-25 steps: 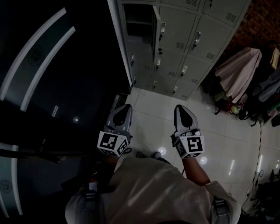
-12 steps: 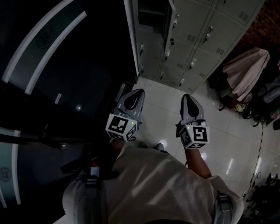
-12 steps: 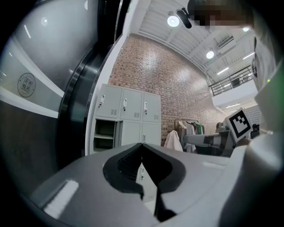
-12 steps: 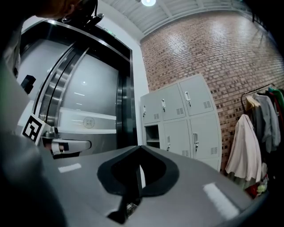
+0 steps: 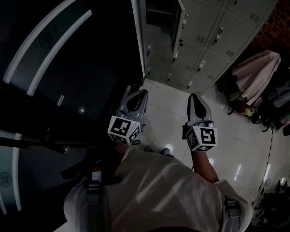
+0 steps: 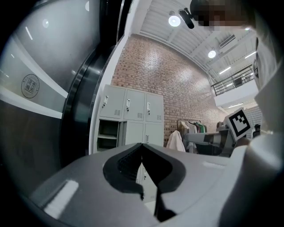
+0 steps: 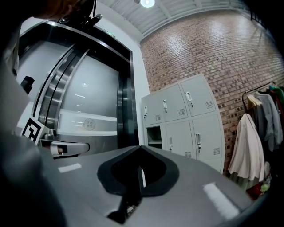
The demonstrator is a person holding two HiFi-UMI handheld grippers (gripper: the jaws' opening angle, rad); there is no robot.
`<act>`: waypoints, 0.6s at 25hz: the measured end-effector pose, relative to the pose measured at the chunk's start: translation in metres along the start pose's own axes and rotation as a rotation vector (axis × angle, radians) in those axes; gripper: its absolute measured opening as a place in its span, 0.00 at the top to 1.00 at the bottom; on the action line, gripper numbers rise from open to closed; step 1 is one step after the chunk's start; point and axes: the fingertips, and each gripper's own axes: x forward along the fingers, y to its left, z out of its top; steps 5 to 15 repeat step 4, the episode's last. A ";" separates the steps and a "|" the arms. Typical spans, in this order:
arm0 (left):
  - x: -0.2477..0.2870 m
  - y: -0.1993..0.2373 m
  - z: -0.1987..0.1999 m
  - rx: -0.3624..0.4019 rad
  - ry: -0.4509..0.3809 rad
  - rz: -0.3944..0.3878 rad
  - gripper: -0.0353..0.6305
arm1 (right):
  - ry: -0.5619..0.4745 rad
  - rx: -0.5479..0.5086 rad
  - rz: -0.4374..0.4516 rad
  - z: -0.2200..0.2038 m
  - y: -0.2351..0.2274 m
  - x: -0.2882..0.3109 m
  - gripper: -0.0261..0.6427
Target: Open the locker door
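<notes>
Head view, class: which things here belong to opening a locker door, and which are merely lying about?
For the job: grey metal locker bank, one compartment open; left gripper and right gripper, both shut, empty.
Just about: pale hanging coat; red brick wall; dark curved glossy wall with pale stripes.

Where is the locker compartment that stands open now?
In the right gripper view the open compartment is in the leftmost column of the grey lockers, second row from the top, beside the dark frame; in the head view, top centre.
</notes>
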 end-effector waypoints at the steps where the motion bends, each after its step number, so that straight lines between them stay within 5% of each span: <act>1: 0.000 0.001 0.000 0.002 -0.001 -0.002 0.95 | 0.001 0.002 0.000 -0.001 0.001 0.001 0.96; 15: -0.001 0.006 0.000 0.003 -0.002 -0.004 0.95 | 0.004 0.007 0.002 -0.005 0.004 0.004 0.96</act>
